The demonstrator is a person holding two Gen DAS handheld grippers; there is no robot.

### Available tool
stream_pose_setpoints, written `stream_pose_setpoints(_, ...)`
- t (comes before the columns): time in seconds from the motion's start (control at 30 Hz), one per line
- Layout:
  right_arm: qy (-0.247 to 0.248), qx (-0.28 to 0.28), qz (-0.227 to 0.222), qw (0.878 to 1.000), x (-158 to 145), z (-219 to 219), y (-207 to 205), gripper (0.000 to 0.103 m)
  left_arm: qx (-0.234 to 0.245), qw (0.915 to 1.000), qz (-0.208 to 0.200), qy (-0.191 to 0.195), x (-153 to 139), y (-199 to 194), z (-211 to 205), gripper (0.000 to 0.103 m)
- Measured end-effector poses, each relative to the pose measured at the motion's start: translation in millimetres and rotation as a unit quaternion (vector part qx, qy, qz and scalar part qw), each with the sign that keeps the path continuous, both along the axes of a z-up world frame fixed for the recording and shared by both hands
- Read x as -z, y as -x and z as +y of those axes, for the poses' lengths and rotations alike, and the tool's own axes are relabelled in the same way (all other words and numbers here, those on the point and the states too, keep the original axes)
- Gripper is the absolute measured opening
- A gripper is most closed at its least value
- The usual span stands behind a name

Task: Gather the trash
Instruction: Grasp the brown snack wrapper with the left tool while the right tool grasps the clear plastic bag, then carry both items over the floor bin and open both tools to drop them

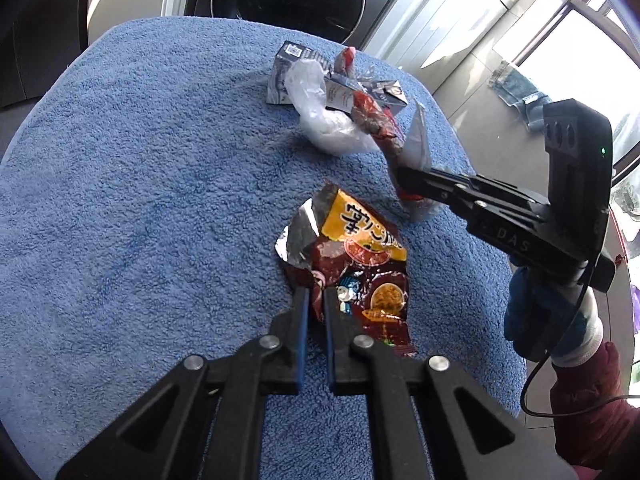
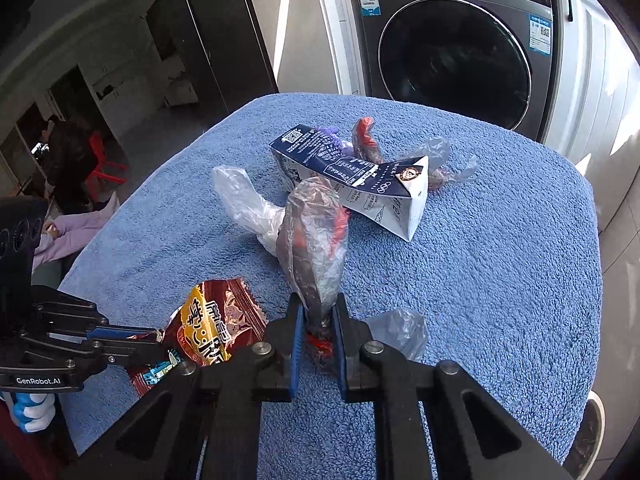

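Note:
My left gripper [image 1: 316,294] is shut on the near edge of a brown and yellow snack wrapper [image 1: 356,264] lying on the blue towel [image 1: 140,200]; it also shows in the right wrist view [image 2: 212,328]. My right gripper [image 2: 316,312] is shut on a clear plastic bag with red and dark stuff inside [image 2: 314,236], holding it upright; in the left wrist view this gripper [image 1: 404,182] reaches in from the right. A blue and white milk carton [image 2: 360,176] lies on its side behind, with a crumpled clear bag [image 2: 248,204] beside it.
The towel covers a rounded table [image 2: 500,280]. A washing machine [image 2: 456,48] stands behind it. Another red wrapper [image 2: 366,140] and clear plastic [image 2: 440,156] lie behind the carton. A scrap of clear plastic [image 2: 400,332] lies by my right gripper.

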State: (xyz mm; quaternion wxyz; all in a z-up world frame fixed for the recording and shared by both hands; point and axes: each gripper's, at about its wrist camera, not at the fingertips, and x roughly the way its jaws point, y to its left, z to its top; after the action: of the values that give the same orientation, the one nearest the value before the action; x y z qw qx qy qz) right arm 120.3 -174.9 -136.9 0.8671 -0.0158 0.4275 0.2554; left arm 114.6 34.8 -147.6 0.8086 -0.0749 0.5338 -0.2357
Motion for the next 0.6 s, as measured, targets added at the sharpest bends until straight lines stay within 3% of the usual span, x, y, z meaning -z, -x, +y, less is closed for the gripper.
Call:
stream_pose_setpoints(0.4,-0.041,0.054,-0.050,0.996,-43,-57,66,0.010,-0.004,0.9988,-0.047,-0.008,-35,31,10,0.005)
stream_pose_setpoints(0.6,-0.050,0.107,-0.062,0.991,-53,-103,101,0.010,0.016,0.9971,-0.072,-0.019,-55,40,-6,0.005)
